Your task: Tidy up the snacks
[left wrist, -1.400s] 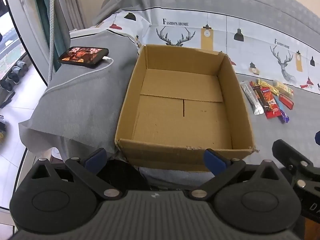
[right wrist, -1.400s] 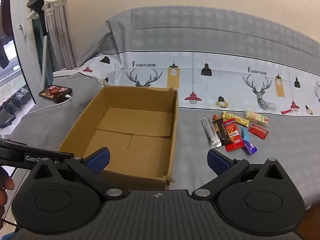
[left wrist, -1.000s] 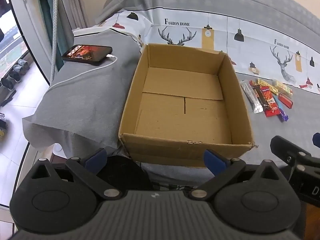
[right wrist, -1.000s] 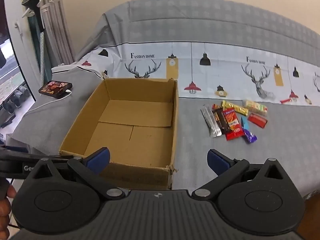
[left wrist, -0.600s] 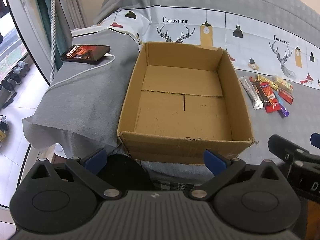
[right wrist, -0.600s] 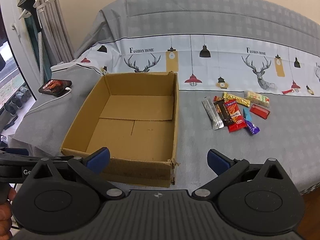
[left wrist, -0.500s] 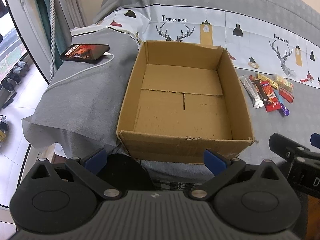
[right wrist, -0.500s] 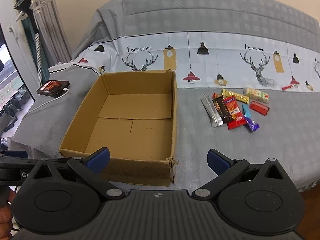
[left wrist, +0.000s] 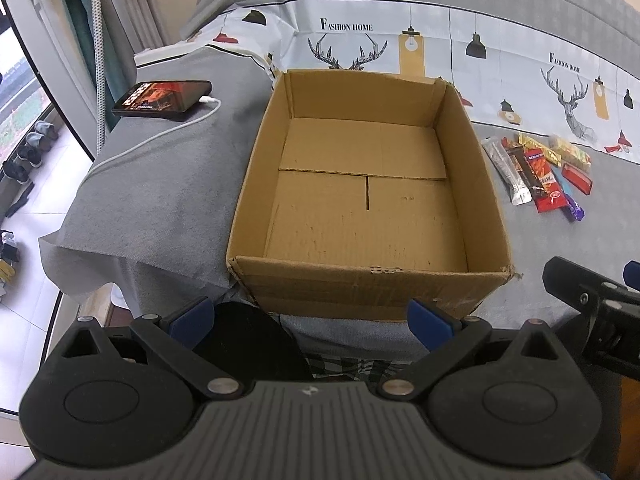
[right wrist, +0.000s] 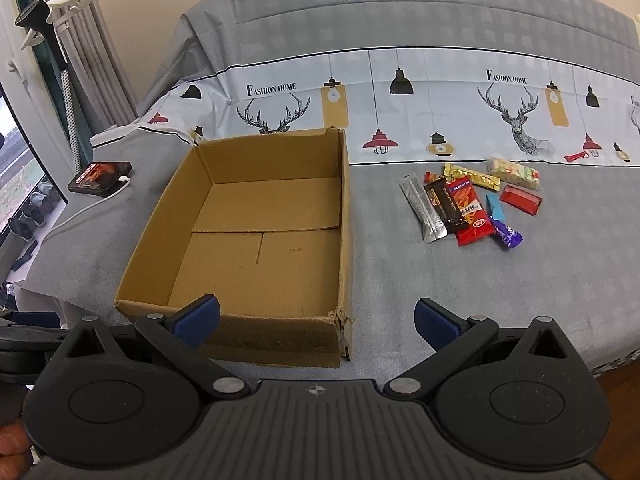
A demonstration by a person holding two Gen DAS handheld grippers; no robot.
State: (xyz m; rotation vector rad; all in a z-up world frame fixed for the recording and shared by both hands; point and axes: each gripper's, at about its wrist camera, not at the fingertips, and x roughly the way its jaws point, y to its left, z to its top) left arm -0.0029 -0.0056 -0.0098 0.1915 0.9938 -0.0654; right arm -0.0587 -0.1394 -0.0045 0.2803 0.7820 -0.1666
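A grey cloth with a printed band of deer and hanging lamps [right wrist: 376, 120] is covering the surface, and a cardboard box [right wrist: 256, 240] is sitting open and empty on it, its near wall reaching almost to the cloth's front edge. The snacks [right wrist: 468, 204] are lying in a loose cluster on the bare cloth to the right of the box, well apart from its right wall, most wrappers pointing their long axes away from the cameras and fanning slightly. The right gripper [right wrist: 316, 316] is hovering low at the near edge with its blue-tipped fingers spread wide and nothing between them; the cluster is lying ahead of it and off to its right, so this looks the nearer hand for a first pick. The left gripper [left wrist: 308, 316] is hanging in front of the box's near wall, fingers likewise apart and empty, with the snacks [left wrist: 536, 172] far to its right beyond the box. Open cloth is surrounding the cluster on every side, giving free room to approach, while a phone [left wrist: 162, 96] on its cable is resting left of the box, clear of any likely path
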